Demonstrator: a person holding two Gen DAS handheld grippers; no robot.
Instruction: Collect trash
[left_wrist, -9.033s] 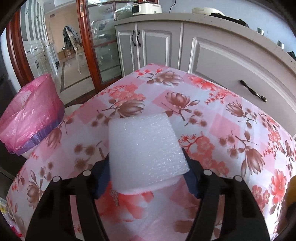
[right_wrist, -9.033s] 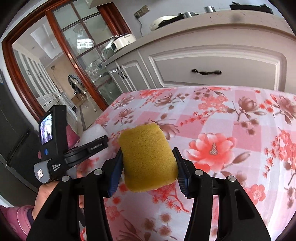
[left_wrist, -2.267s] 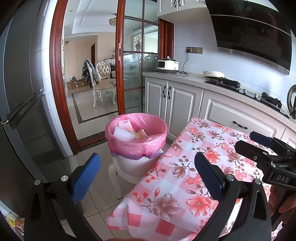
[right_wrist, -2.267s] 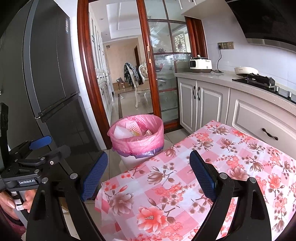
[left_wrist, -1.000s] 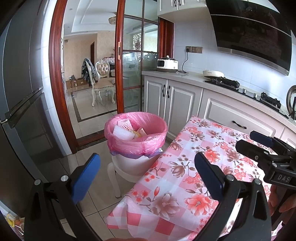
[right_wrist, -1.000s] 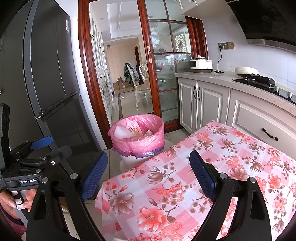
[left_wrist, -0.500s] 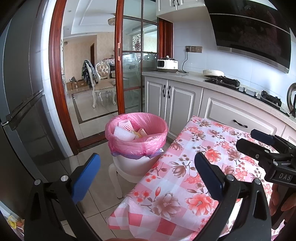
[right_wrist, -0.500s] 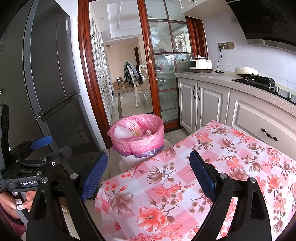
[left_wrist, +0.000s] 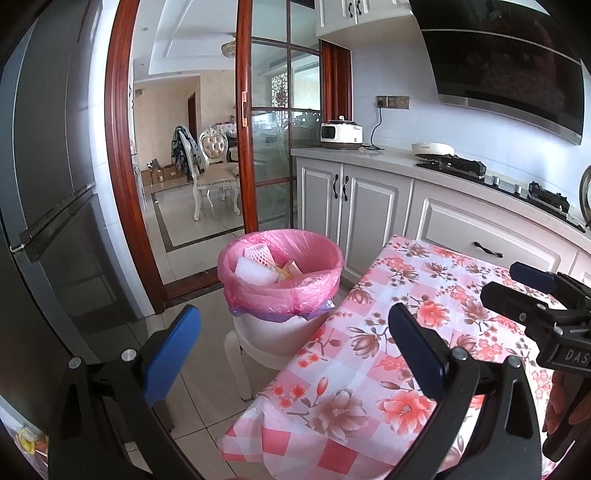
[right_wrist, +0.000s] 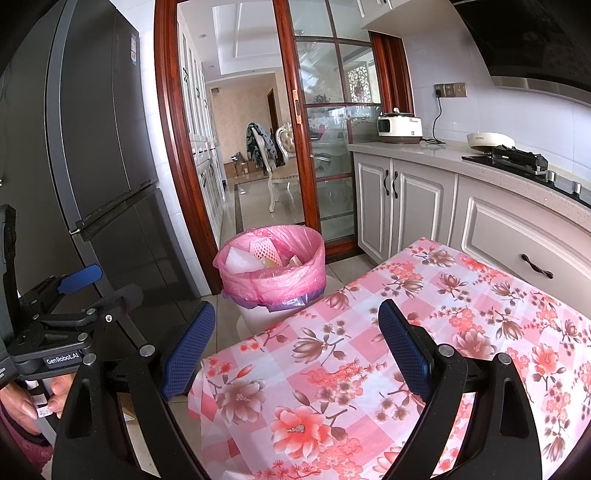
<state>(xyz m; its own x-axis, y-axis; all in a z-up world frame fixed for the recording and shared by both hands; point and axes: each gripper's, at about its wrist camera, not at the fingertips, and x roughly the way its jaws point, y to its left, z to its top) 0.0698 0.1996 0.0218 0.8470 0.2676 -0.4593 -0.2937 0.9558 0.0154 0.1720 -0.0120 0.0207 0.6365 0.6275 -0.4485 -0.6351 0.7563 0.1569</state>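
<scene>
Both grippers, left (left_wrist: 293, 356) and right (right_wrist: 297, 352), hang empty, jaws apart.

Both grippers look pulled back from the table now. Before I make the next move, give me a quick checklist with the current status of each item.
1. Left gripper empty and open: ok, nothing between the jaws.
2. Right gripper empty and open: ok, jaws wide apart.
3. Trash bin upright with its pink bag over the rim: ok.
4. Trash inside the bin: ok, white foam and pink netting lie in it.
5. Tablecloth free of leftover trash: ok on the part in view; the near edge is hidden by the grippers, cannot tell.
6. Floor around the bin free of dropped pieces: ok where visible.
</scene>
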